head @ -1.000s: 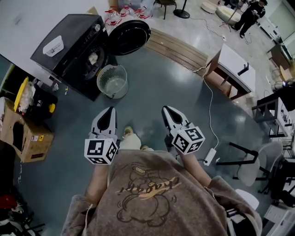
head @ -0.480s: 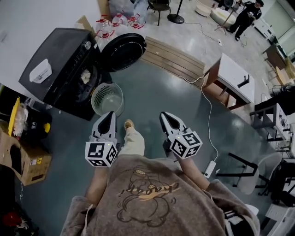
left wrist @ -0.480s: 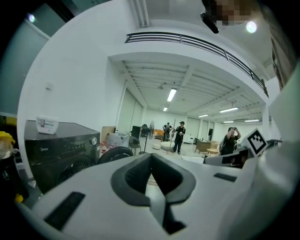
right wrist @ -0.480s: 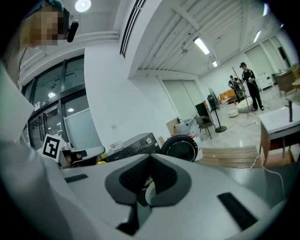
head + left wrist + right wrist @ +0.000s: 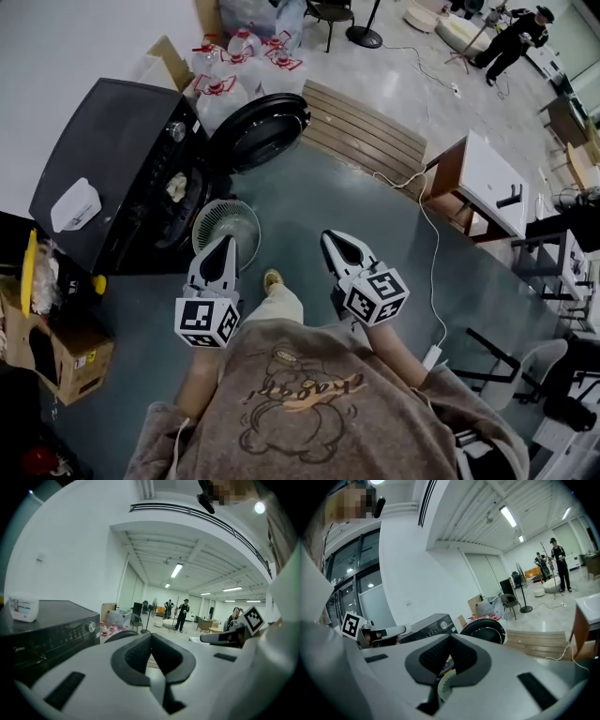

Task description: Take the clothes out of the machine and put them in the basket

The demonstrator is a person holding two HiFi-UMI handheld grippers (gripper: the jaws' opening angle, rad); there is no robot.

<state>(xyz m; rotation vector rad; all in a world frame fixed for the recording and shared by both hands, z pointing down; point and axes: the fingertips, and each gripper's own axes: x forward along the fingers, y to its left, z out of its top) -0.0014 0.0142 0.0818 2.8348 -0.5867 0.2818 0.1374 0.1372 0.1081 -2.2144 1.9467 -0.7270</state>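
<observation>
The black washing machine stands at the left with its round door swung open. A pale piece of clothing shows in the drum opening. A light mesh basket sits on the floor before the machine. My left gripper is shut and empty, its tip just short of the basket. My right gripper is also shut and empty, to the right of the basket. The left gripper view shows the machine beyond its gripper. In the right gripper view its gripper points at the door.
A white bottle lies on the machine. Water jugs stand behind it, and a cardboard box sits at the near left. A wooden pallet, a white table and a floor cable lie to the right. A person stands far back.
The person has walked toward the machine: machine and basket have come nearer, and the basket now sits right before the left gripper's tip. Both grippers stay shut and side by side.
</observation>
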